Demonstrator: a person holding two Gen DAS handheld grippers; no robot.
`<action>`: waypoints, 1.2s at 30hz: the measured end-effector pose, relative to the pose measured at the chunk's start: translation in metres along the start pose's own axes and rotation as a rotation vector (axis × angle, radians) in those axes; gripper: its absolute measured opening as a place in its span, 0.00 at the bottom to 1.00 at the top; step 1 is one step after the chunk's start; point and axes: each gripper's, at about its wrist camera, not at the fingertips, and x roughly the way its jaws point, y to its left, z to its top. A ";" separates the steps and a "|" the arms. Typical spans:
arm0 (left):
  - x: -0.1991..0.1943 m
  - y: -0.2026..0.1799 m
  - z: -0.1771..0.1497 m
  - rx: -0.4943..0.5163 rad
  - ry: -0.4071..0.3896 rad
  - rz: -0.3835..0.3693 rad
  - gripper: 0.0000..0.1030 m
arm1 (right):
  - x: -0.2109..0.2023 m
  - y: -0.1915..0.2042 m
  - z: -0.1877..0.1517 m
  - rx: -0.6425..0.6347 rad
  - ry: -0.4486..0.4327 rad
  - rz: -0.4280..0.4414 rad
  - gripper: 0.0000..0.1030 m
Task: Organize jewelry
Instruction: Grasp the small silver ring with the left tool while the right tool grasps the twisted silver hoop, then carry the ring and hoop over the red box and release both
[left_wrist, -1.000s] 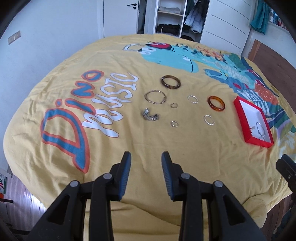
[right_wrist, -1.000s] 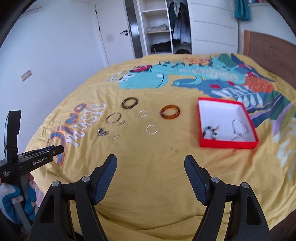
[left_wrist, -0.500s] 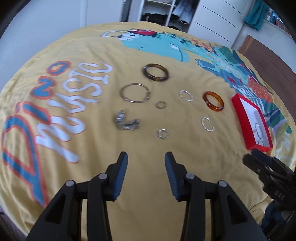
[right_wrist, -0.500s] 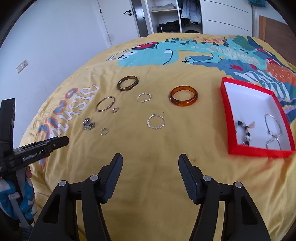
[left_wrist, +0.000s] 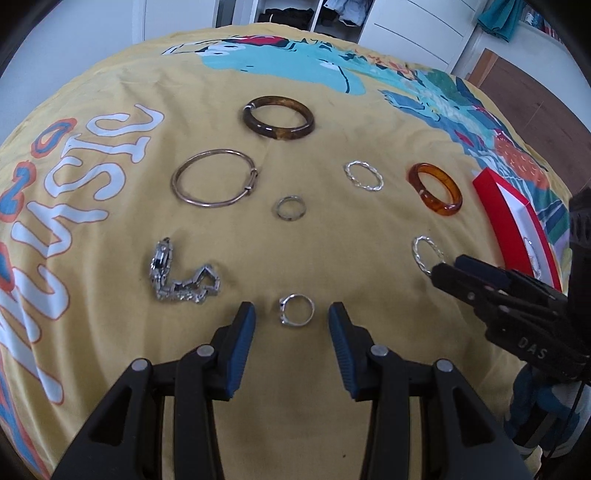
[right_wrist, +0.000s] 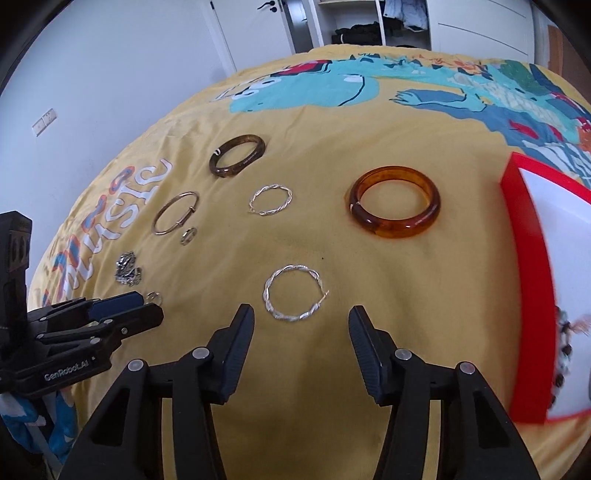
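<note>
Jewelry lies spread on a yellow printed bedspread. My left gripper (left_wrist: 291, 317) is open, its tips on either side of a small silver ring (left_wrist: 296, 310). A silver chain bracelet (left_wrist: 181, 271) lies to its left. My right gripper (right_wrist: 301, 321) is open just short of a twisted silver hoop (right_wrist: 293, 291). An amber bangle (right_wrist: 395, 206), a second twisted hoop (right_wrist: 270, 199), a dark brown bangle (left_wrist: 279, 117), a thin metal bangle (left_wrist: 214, 182) and another small ring (left_wrist: 290, 208) lie farther off. A red tray (right_wrist: 524, 236) on the right holds a beaded piece.
The bed's near edge lies just below both grippers. A white wall, a door and an open wardrobe stand beyond the far side. The right gripper's body (left_wrist: 517, 306) shows at the right of the left wrist view.
Both grippers have moved forward and down toward the bedspread. The left one now straddles the small ring, and the right one has come up to the twisted hoop.
</note>
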 end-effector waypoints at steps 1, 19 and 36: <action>0.001 0.000 0.000 0.005 -0.002 0.002 0.38 | 0.004 0.000 0.001 -0.004 0.003 -0.001 0.52; -0.002 -0.007 -0.006 0.059 -0.044 0.048 0.18 | 0.014 0.009 0.003 -0.045 -0.025 -0.010 0.41; -0.049 -0.069 0.006 0.132 -0.108 -0.011 0.18 | -0.090 -0.017 -0.003 0.016 -0.167 -0.012 0.41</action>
